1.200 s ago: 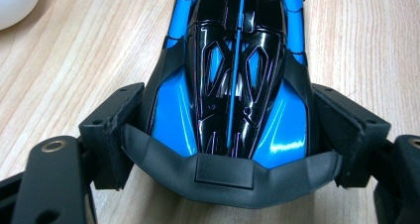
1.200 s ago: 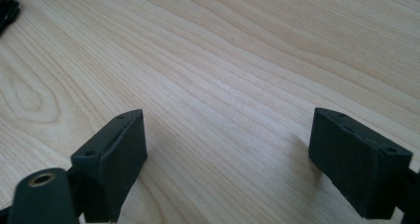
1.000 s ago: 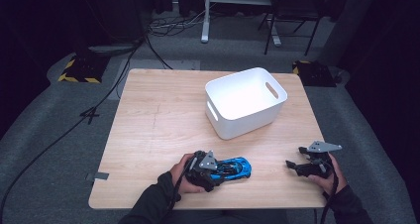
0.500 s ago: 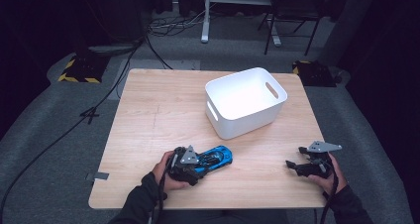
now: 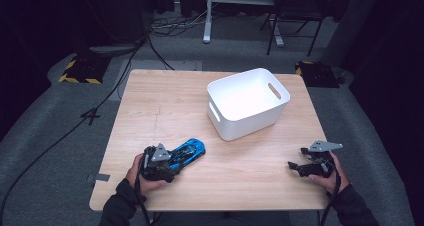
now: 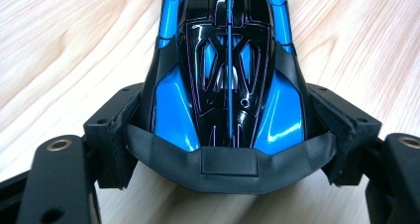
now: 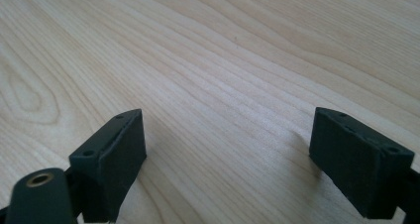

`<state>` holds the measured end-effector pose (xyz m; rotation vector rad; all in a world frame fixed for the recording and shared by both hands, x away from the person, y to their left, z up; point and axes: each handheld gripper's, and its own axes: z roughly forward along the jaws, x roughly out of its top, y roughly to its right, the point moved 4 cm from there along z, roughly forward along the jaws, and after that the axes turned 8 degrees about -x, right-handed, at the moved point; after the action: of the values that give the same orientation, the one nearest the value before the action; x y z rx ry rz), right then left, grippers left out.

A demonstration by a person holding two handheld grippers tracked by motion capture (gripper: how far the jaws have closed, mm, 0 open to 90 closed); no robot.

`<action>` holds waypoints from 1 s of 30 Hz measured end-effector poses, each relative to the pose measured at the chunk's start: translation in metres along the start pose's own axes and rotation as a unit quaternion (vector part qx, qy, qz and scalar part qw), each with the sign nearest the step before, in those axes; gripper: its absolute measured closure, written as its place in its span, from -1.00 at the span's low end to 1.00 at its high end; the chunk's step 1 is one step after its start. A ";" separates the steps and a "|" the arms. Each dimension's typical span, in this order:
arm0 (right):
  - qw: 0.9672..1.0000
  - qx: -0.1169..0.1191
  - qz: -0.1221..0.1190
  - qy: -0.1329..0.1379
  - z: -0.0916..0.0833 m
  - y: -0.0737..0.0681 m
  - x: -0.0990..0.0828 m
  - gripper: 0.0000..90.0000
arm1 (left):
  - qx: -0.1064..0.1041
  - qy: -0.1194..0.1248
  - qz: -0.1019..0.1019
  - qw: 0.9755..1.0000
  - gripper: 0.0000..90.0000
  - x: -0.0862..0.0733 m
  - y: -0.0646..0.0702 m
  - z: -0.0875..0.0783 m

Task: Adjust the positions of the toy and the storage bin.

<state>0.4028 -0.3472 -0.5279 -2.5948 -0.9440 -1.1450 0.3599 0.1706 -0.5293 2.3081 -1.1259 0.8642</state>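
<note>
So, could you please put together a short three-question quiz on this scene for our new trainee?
1. True or false: the left gripper is shut on the blue toy car.
2. Multiple choice: how does the right gripper stand? A) open over bare table, B) shut on the car, C) inside the bin.
3. Short answer: which container stands on the wooden table, beyond the car in the high view?

Key
1. True; its pads press on both flanks of the car's near end.
2. A; the jaws stand apart with nothing between them.
3. The white bin with cut-out handles, which holds nothing visible.
</note>
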 end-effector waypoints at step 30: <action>0.983 0.012 -0.092 0.160 -0.021 -0.001 0.167 -0.46 | 0.009 0.003 -0.028 1.000 -0.47 -0.013 -0.008 -0.012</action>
<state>0.4749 -0.2727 -0.3948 -2.2446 -1.1272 -1.5276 0.3560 0.1895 -0.5309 2.3385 -1.0497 0.8615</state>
